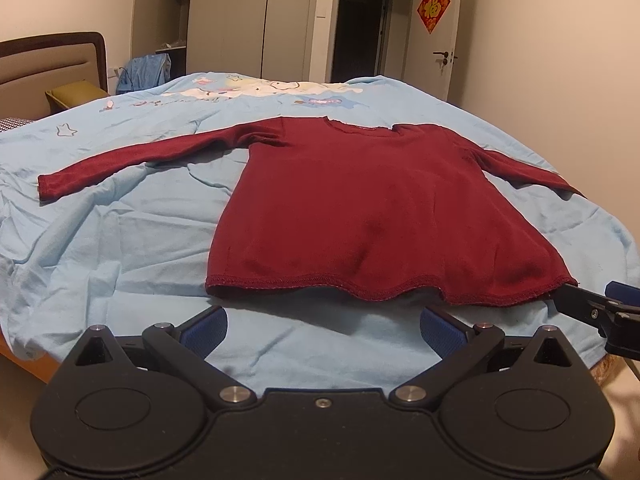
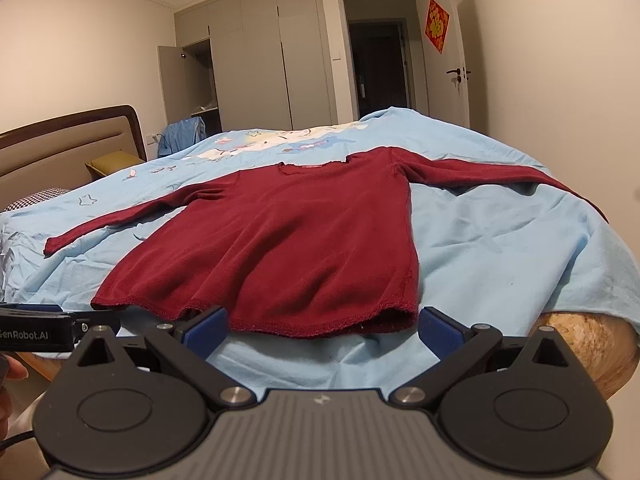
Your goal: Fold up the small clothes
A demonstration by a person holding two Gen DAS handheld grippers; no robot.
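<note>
A small dark red long-sleeved shirt (image 1: 360,204) lies flat on the light blue bedsheet (image 1: 120,248), neck away from me, both sleeves spread sideways. My left gripper (image 1: 323,330) is open just short of the hem's left half, holding nothing. In the right wrist view the same shirt (image 2: 280,248) lies ahead, and my right gripper (image 2: 323,326) is open at the hem's right part, its blue pads (image 2: 208,326) beside the fabric edge without clamping it. The right gripper's fingers (image 1: 588,306) show by the hem's right corner in the left wrist view.
The bed's near edge (image 2: 580,344) drops off right behind the hem. A headboard (image 1: 52,60) and olive cushion (image 1: 74,94) stand at left, blue clothing (image 1: 144,72) hangs behind the bed, and wardrobes (image 1: 248,20) and a door (image 1: 440,40) lie beyond.
</note>
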